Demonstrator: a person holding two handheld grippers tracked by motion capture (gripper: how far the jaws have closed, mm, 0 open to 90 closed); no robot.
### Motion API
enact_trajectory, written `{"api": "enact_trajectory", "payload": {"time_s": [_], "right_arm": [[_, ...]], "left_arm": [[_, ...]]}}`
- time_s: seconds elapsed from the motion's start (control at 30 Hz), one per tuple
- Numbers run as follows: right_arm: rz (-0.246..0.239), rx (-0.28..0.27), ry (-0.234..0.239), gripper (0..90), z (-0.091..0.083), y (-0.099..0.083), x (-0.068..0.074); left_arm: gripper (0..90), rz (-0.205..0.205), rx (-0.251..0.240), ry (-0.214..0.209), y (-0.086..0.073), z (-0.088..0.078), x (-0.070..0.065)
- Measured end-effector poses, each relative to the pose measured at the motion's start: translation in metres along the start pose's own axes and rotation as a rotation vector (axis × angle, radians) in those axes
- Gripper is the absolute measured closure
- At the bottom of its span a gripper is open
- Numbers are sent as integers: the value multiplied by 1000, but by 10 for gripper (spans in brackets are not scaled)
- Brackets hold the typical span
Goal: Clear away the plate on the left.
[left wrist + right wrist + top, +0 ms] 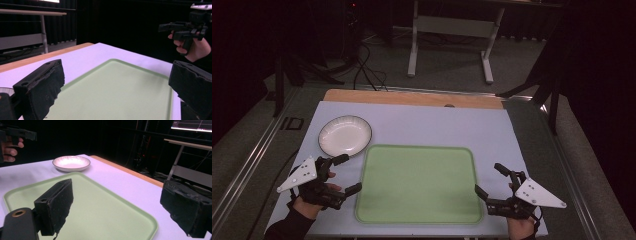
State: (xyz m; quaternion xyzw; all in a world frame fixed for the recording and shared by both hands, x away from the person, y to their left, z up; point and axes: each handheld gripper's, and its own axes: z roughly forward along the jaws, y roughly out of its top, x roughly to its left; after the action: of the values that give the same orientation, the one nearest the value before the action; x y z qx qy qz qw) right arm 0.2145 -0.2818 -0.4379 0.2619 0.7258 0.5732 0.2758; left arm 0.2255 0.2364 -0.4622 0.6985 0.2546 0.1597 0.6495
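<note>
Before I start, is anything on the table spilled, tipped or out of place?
Nothing stands out. The green tray lies flat and empty in the middle of the table, and the white plate sits upright and empty just off its far left corner. The left gripper and right gripper are open at the tray's sides.

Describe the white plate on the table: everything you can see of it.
The plate is round, shallow and white, with a thin dark rim and faint ribbing toward the edge; it looks like glazed ceramic. It is empty and sits upright and flat on the pale lilac table cover, just beyond the far left corner of the green tray, close to it. Neither pair of tongs touches it.
</note>
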Motion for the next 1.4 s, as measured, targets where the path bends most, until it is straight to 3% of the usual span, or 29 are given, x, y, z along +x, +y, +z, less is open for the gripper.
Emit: {"api": "enact_trajectory", "payload": {"time_s": [0.23,0.5,0.63,0.7,0.9,1.0,1.13,1.3,1.4], "right_arm": [[2,-24,16,111,-1,0,-1],[-11,-19,2,111,1,-1,-2],[7,-35,5,111,0,-1,-7],[8,-32,12,111,0,-2,-8],[2,-34,26,111,1,-2,-8],[-19,-23,31,111,4,-1,-7],[-13,-23,39,111,6,-1,-6],[-14,-33,46,111,7,1,-4],[-11,-32,45,111,7,1,-3]], "left_arm": [[6,18,7,-1,0,-1,-1],[6,8,0,-16,2,-3,0],[6,42,60,4,3,2,-4],[5,19,63,-26,4,3,-5],[5,-7,96,-57,11,6,-8],[5,-43,103,-101,16,5,-7],[6,-42,121,-124,22,2,-9],[6,13,152,-155,41,3,-15],[6,47,144,-151,55,2,-14]]}}
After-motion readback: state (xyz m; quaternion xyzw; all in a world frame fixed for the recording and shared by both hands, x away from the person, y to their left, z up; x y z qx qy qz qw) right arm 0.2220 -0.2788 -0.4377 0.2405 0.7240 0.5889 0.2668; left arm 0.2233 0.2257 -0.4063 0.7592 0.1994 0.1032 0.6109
